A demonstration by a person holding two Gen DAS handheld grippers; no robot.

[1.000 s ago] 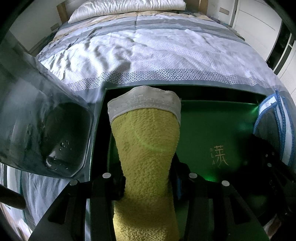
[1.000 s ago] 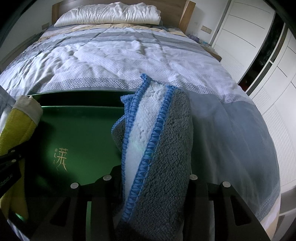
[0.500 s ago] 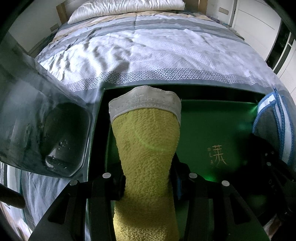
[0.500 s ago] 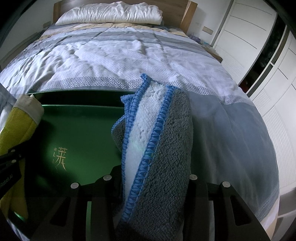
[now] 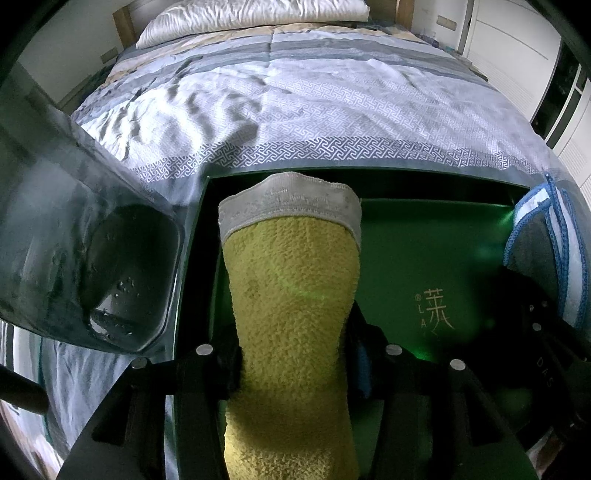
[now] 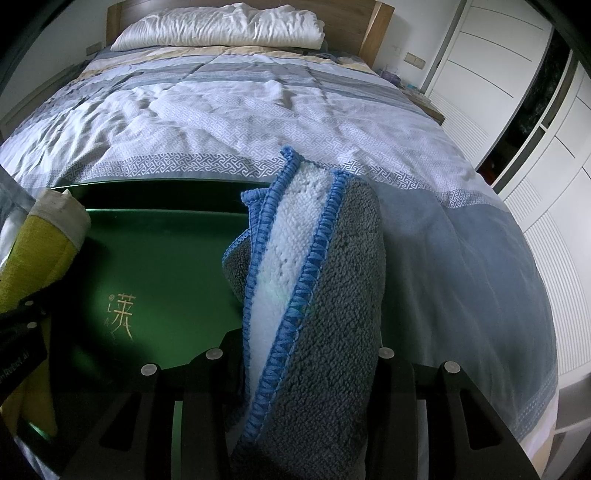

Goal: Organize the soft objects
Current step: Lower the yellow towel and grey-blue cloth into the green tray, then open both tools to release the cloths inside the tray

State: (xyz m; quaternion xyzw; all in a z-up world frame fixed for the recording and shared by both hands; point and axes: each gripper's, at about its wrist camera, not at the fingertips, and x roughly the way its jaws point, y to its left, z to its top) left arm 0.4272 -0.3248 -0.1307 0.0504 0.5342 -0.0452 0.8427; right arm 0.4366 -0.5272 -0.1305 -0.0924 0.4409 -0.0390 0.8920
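A rolled yellow towel (image 5: 291, 295) with a grey band at its top stands between the jaws of my left gripper (image 5: 293, 354), over the left end of an open dark green box (image 5: 436, 258). Those jaws are opening, and the pads still touch the towel's sides. My right gripper (image 6: 299, 354) is shut on a folded grey towel with blue edging (image 6: 332, 295), held over the box's (image 6: 159, 266) right end. Each view shows the other towel at its edge: the grey towel (image 5: 546, 236) and the yellow towel (image 6: 37, 258).
The box lies on a bed with a blue and white patterned cover (image 5: 295, 110). A clear plastic bin (image 5: 74, 240) sits to the left of the box. A pillow (image 6: 221, 26) lies at the headboard, and white wardrobe doors (image 6: 498, 74) stand to the right.
The left jaws stand slightly wider around the yellow towel, which has spread a little between them. Neither hand has moved, and the grey towel is unchanged.
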